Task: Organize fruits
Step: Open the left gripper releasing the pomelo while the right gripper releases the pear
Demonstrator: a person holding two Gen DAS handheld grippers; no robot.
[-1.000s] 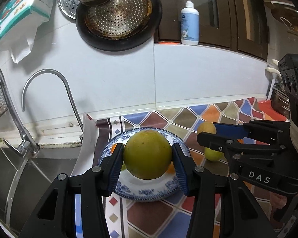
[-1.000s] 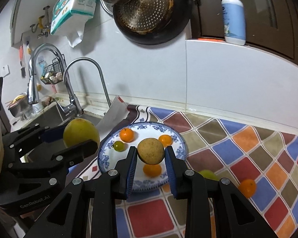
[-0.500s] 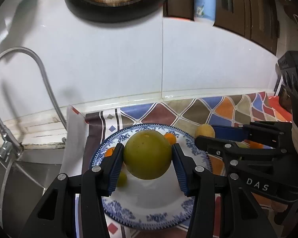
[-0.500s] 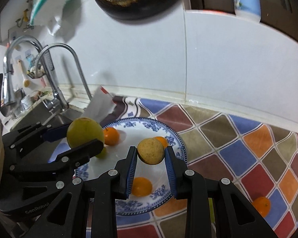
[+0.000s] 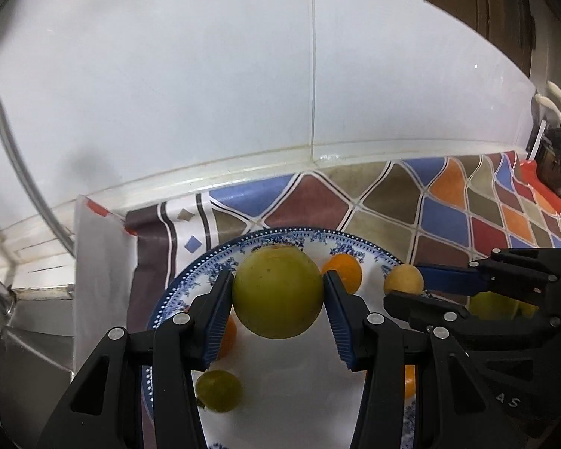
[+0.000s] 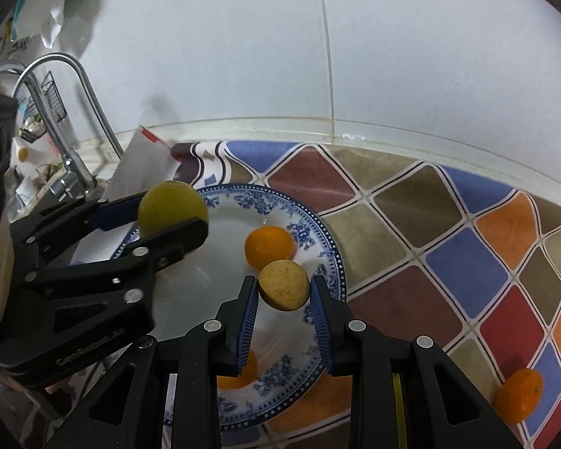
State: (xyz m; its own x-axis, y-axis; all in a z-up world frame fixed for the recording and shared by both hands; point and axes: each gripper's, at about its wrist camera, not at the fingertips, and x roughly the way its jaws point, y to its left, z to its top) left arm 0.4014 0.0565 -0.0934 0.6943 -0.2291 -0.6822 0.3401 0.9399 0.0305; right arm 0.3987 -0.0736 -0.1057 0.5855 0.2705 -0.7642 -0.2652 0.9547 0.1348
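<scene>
Both held fruits lower now, over plate (image 6: 329,247) with oranges (image 6: 269,247).

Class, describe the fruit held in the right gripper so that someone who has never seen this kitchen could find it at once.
Find the blue-and-white plate on the patterned cloth. Above its right side the right gripper is shut on a small speckled tan-yellow fruit. It is duller than the orange behind it.

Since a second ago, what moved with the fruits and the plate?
Both grippers came down closer over the blue-patterned white plate. The left gripper still clamps the big round green fruit; the right gripper still clamps the small speckled yellow fruit. Nothing was let go; the plate's fruits stayed put.
</scene>
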